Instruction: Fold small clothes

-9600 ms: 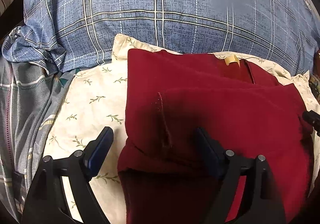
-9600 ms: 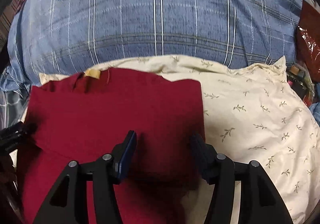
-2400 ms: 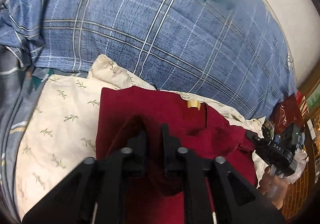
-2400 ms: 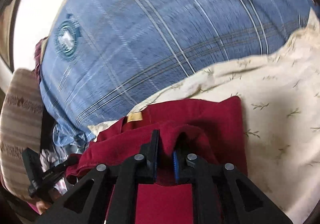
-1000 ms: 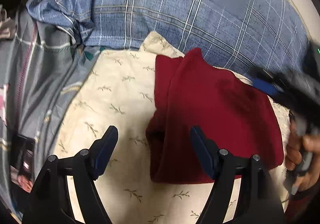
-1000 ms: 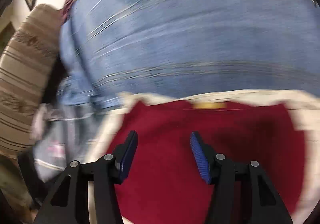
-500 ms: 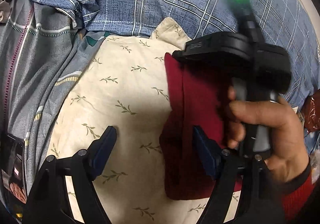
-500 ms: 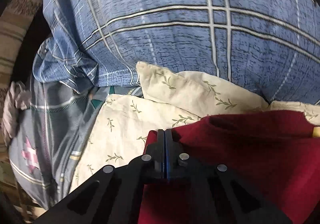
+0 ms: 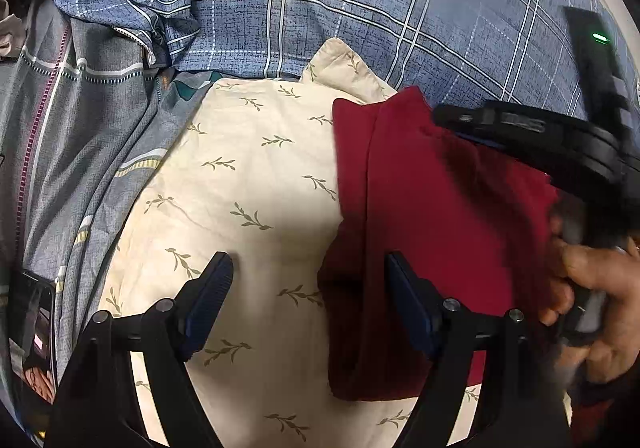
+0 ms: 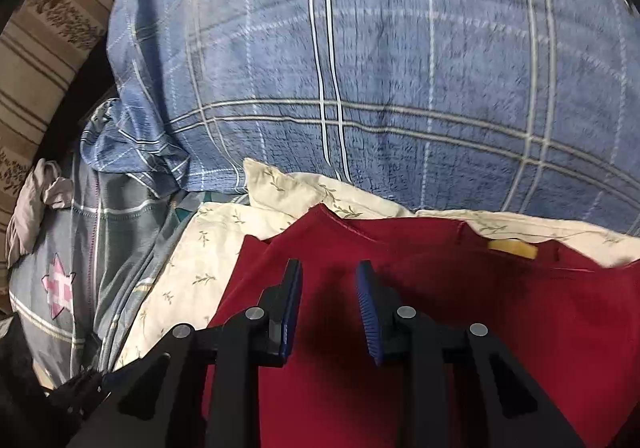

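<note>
A dark red folded garment (image 9: pixel 448 232) lies on a cream leaf-print pillow (image 9: pixel 248 184). My left gripper (image 9: pixel 308 280) is open and empty; its right finger rests at the garment's left edge, its left finger over the pillow. My right gripper (image 10: pixel 328 288) is open, just above the garment (image 10: pixel 500 312) near its far left corner, and holds nothing. A yellow label (image 10: pixel 512 248) shows at the garment's far edge. In the left wrist view the right gripper's body (image 9: pixel 540 136) and the hand holding it reach over the garment from the right.
A large blue plaid cushion (image 9: pixel 360 0) stands behind the pillow, also in the right wrist view (image 10: pixel 360 68). A grey patterned blanket (image 9: pixel 80 128) lies at the left. A dark phone-like object (image 9: pixel 32 320) lies at the left edge.
My right gripper was shut on the garment's far left corner half a second ago; it has opened and let go. Its body has moved to the right. My left gripper stays open.
</note>
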Action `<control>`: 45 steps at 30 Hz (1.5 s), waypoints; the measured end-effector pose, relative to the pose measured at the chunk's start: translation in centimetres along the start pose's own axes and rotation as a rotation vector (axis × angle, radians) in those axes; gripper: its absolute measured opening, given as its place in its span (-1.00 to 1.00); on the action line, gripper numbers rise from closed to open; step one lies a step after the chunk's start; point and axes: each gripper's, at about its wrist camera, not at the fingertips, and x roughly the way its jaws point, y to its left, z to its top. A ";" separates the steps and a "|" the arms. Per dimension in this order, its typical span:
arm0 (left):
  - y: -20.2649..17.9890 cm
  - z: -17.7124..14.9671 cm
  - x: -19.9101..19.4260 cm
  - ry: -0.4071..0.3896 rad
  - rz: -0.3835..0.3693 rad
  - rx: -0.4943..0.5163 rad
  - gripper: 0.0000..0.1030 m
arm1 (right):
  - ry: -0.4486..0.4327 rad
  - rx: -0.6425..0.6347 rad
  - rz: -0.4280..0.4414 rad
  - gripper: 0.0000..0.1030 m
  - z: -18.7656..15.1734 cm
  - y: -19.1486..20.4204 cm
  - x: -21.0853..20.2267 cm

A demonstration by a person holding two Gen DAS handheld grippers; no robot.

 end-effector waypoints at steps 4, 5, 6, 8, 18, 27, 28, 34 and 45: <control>0.0 0.1 0.2 0.001 0.002 0.001 0.52 | 0.067 -0.017 -0.068 -0.52 0.4 0.5 4.9; 0.1 0.2 0.3 0.003 0.002 0.000 0.52 | 0.072 -0.012 -0.081 -0.53 0.4 0.4 6.0; 0.0 0.3 0.3 0.004 0.003 -0.001 0.52 | 0.061 -0.014 -0.087 -0.53 0.4 0.5 6.3; -0.1 0.2 0.3 0.002 0.005 0.005 0.52 | 0.058 -0.020 -0.090 -0.53 0.5 0.6 6.2; 0.1 0.3 -0.1 -0.007 -0.022 -0.023 0.52 | -0.065 0.037 -0.128 -0.04 -3.3 -6.6 -5.4; -0.6 0.4 0.5 -0.013 0.004 0.001 0.52 | 0.004 0.307 -0.352 -0.18 -6.8 -21.3 -6.7; -0.7 0.4 0.5 -0.016 0.011 0.007 0.52 | -0.018 0.319 -0.336 -0.18 -6.8 -21.5 -6.9; -0.4 0.4 0.5 -0.009 0.004 -0.004 0.52 | -0.071 0.252 -0.307 -0.12 -7.1 -18.7 -11.8; -0.5 0.3 0.3 -0.009 0.005 -0.008 0.52 | -0.060 0.208 -0.321 -0.10 -9.4 -15.8 -13.9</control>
